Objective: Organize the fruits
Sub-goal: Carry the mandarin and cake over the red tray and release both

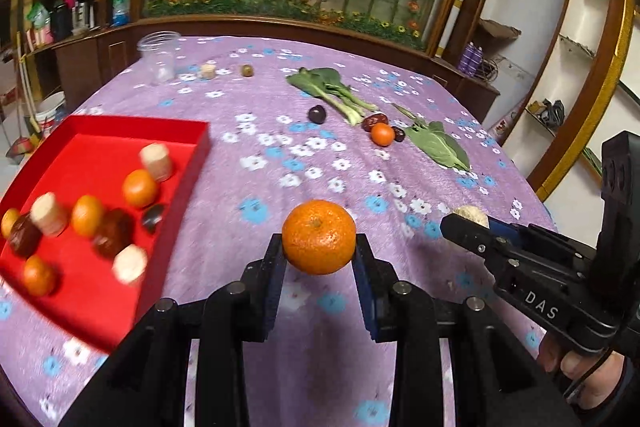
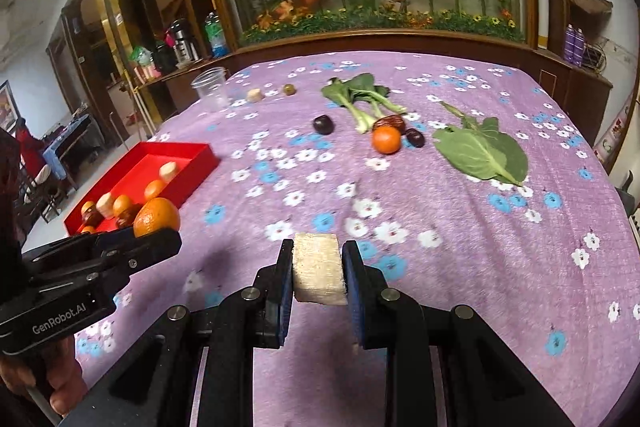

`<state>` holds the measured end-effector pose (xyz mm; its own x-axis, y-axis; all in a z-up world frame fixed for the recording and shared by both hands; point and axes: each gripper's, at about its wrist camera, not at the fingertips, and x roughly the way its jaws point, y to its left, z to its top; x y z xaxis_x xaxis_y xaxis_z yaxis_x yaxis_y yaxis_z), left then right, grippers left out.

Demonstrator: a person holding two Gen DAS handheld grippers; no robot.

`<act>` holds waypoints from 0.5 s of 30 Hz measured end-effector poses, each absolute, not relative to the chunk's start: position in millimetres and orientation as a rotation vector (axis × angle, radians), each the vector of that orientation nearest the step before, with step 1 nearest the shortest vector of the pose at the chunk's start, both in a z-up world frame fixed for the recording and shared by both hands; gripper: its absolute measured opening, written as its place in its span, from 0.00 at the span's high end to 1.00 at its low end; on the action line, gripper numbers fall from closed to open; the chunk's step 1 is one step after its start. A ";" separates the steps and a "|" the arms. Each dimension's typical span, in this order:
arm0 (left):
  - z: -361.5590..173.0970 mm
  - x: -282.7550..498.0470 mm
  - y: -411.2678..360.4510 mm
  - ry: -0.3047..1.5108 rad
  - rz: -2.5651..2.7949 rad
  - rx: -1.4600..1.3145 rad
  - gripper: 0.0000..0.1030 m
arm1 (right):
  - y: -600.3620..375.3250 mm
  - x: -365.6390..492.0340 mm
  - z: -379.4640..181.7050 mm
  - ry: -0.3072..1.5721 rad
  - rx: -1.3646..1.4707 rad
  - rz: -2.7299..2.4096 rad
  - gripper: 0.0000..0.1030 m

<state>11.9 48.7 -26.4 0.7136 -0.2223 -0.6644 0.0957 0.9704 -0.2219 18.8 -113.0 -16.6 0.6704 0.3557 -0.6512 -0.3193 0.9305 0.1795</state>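
A: Mandarin sits pinched between the pads of the left hand-held gripper, lifted above the purple floral surface, just right of the red tray

B: And the right hand-held gripper?

A: Clamped on a pale sugarcane chunk. Another mandarin lies farther back beside dates and leafy greens

B: The tray?

A: It holds mandarins, dates and cane chunks

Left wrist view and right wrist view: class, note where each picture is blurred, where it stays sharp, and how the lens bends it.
Left wrist view: red tray and its fruit smeared by blur, held orange sharp. Right wrist view: held pale chunk crisp, purple tablecloth nearby slightly soft. Both views: fisheye bows the table edges, corners go black.
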 end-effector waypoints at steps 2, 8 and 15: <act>-26.6 5.6 56.9 0.755 -0.159 -0.184 0.69 | -104.6 14.8 -15.6 0.743 0.047 0.398 0.75; -26.7 -5.2 86.9 0.752 -0.086 -0.226 0.69 | -73.5 6.1 -14.1 0.741 0.016 0.466 0.75; -22.1 -7.3 127.3 0.749 0.029 -0.286 0.69 | -34.7 3.0 -9.1 0.734 -0.013 0.552 0.75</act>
<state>-7.3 127.3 -22.1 0.7339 -0.0751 -0.6751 -0.1279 0.9608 -0.2459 3.0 -34.7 -9.1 0.6070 0.4735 -0.6382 -0.4825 0.8577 0.1776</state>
